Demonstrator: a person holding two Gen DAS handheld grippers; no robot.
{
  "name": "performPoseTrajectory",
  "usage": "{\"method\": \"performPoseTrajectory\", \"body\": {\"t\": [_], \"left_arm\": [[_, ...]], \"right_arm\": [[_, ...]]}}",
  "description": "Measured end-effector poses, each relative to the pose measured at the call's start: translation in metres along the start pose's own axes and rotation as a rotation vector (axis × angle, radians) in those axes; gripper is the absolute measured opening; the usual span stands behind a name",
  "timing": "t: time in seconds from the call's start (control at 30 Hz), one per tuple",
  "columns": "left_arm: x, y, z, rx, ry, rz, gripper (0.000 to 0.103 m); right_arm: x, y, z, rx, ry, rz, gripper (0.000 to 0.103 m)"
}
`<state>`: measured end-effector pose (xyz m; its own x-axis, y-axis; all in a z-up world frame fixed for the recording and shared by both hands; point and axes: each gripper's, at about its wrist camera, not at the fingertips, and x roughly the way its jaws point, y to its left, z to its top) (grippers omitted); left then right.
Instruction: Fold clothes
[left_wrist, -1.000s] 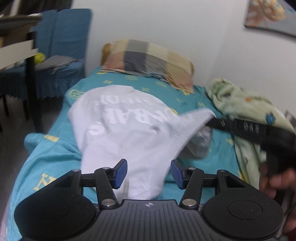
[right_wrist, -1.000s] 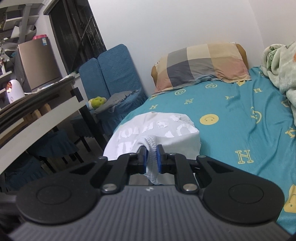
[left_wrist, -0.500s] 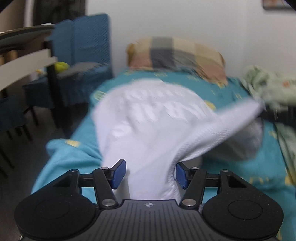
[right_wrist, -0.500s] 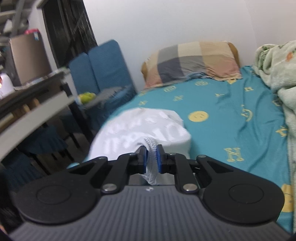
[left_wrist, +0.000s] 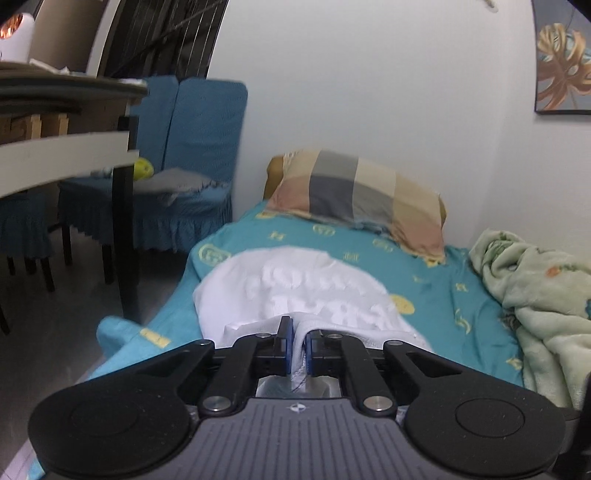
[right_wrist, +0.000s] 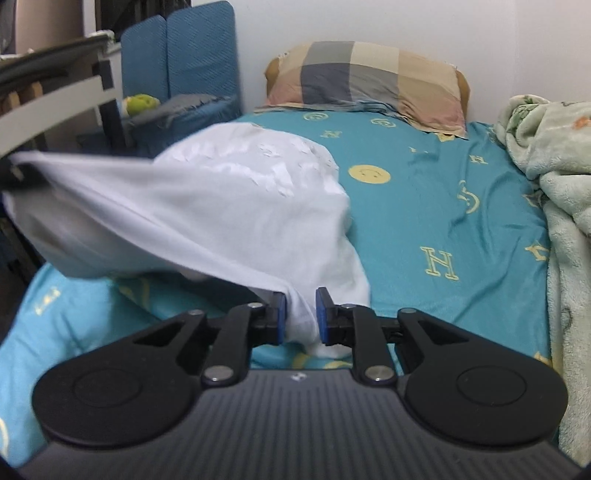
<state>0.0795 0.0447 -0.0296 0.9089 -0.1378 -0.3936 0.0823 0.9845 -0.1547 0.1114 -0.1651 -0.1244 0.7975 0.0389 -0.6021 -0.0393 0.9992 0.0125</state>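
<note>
Across teal bedsheet (right_wrist: 443, 206), white shirt (right_wrist: 229, 206) spans left tongs (left_wrist: 298, 349) and right tongs (right_wrist: 299, 317).

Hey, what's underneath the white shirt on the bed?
The white shirt lies on the teal bedsheet, whose yellow print shows around it. The left gripper pinches its edge, which passes between the right gripper's fingers. Anything beneath the fabric is hidden.
</note>
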Motion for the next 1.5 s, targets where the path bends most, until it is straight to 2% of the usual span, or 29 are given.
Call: {"method": "performPoseTrajectory", "body": {"t": [0.1, 0.2, 0.27, 0.3, 0.4, 0.6, 0.83, 0.93, 1.0, 1.07, 1.13, 1.23, 1.37, 1.5], "left_arm": [[-0.001, 0.001, 0.001, -0.013, 0.003, -0.008, 0.007], [0.004, 0.002, -0.004, -0.011, 0.036, 0.011, 0.007], [0.009, 0.002, -0.008, 0.003, 0.057, 0.034, 0.008], [0.011, 0.002, -0.01, 0.009, 0.068, 0.046, 0.012], [0.02, 0.005, -0.018, 0.008, 0.111, 0.069, 0.017], [0.039, 0.009, -0.036, 0.03, 0.234, 0.099, 0.026], [0.058, 0.01, -0.064, 0.022, 0.423, 0.084, 0.037], [0.059, 0.008, -0.068, 0.043, 0.431, 0.087, 0.037], [0.054, 0.01, -0.064, 0.036, 0.403, 0.1, 0.02], [0.047, 0.012, -0.056, 0.019, 0.358, 0.113, 0.012], [0.036, 0.014, -0.041, -0.009, 0.288, 0.123, 0.01], [0.006, 0.019, -0.017, -0.068, 0.134, 0.107, 0.008], [-0.045, 0.023, 0.022, -0.084, -0.075, 0.084, 0.007], [-0.097, 0.031, 0.076, -0.141, -0.216, 0.033, 0.007]], "right_arm": [[0.007, -0.009, -0.006, 0.061, 0.019, -0.03, 0.032], [0.001, -0.026, -0.003, 0.175, -0.028, -0.055, 0.032], [-0.012, -0.032, 0.001, 0.209, -0.109, -0.071, 0.024], [-0.018, -0.034, 0.003, 0.223, -0.147, -0.073, 0.014], [-0.038, -0.04, 0.012, 0.278, -0.249, -0.053, 0.008], [-0.068, -0.036, 0.029, 0.261, -0.409, -0.021, 0.007], [-0.087, -0.031, 0.038, 0.242, -0.498, 0.005, 0.007], [-0.089, -0.029, 0.038, 0.229, -0.502, -0.007, 0.007], [-0.084, -0.03, 0.037, 0.219, -0.478, -0.029, 0.007], [-0.076, -0.033, 0.033, 0.224, -0.446, -0.048, 0.007], [-0.073, -0.037, 0.031, 0.242, -0.425, -0.051, 0.007], [-0.082, -0.039, 0.034, 0.256, -0.433, -0.029, 0.006], [-0.126, -0.025, 0.054, 0.183, -0.522, -0.017, 0.006], [-0.188, -0.011, 0.086, 0.138, -0.634, 0.012, 0.006]]}}
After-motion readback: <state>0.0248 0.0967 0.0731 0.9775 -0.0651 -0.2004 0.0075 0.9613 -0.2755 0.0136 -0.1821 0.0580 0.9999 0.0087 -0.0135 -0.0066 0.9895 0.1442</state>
